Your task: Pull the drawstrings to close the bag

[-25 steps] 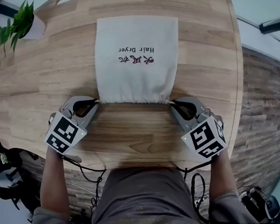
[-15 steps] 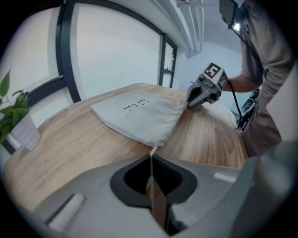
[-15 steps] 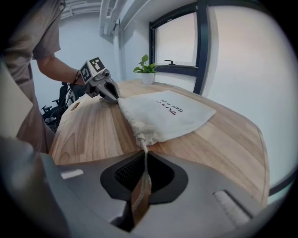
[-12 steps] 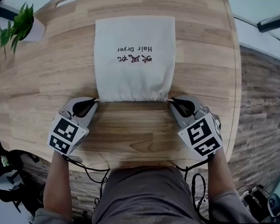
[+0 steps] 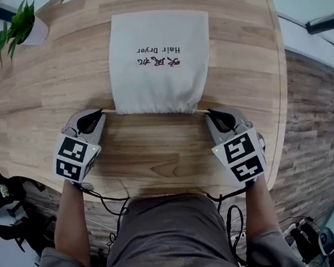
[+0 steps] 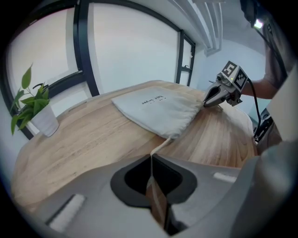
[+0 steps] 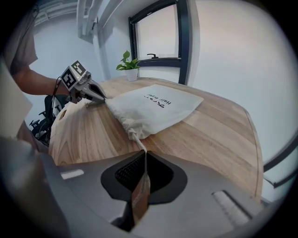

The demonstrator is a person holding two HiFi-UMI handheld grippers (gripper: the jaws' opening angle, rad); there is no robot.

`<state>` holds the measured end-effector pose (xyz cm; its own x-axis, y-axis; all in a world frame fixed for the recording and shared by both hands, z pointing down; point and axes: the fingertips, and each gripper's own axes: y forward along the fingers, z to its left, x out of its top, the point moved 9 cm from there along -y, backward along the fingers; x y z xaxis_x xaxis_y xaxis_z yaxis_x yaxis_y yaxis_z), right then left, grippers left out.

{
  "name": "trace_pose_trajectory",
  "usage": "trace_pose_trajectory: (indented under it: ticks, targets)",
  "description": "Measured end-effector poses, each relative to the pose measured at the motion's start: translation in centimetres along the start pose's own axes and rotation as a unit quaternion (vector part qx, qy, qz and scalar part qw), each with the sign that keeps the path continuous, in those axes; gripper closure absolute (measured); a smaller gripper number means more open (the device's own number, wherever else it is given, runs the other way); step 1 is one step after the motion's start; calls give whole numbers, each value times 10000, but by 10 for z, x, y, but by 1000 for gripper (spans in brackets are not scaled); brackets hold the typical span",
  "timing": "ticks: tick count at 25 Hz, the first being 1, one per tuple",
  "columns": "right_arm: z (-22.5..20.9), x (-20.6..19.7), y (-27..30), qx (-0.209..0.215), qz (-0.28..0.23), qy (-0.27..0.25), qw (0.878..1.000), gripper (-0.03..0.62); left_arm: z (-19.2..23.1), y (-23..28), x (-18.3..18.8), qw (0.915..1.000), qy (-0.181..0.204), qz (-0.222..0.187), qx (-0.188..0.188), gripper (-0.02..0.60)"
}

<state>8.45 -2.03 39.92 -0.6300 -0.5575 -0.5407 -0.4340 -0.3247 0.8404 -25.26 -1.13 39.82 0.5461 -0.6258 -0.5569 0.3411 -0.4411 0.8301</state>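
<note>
A rounded wooden surface [image 5: 53, 90] carries a cream cloth bag [image 5: 157, 61], which lies flat at its middle with the dark "Hair Dryer" print facing up and its gathered mouth towards the person. The left gripper [image 5: 98, 113] sits just off the mouth's left corner, the right gripper [image 5: 210, 112] just off its right corner, both angled down at the wood. A potted plant [image 5: 13, 24] stands at the far left edge. The left jaws are pinched together on the left drawstring [image 6: 160, 145]. The right jaws have just been closing and now clamp the right drawstring [image 7: 138, 142].
</note>
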Motion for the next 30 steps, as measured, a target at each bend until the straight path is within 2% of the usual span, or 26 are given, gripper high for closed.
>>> trace_pose_trajectory:
  ticks: [5,10,23,28,29,30]
  targets:
    - [-18,-24,-18,-203,182,138,9995,559,12,-8,-9,9997,-91,116,205,572]
    - [-25,-43,-31,-267,272,187,9991,559,15,-12,-18,9992,-321,98,238,572]
    - [-26,-47,-32,-334,141,361,9987,557,17,-10,-19,9988,-432,54,235,572]
    - [-21,-49,-30,-497,115,253,9984,556,10,-8,-23,9991,-87,-320,263,568]
    - [-21,-49,-30,-479,85,224,9986,556,9,-10,-24,9991,-66,-350,217,557]
    - [-21,-50,-30,-426,49,247,9988,553,9,-11,-25,9993,-79,-335,128,521]
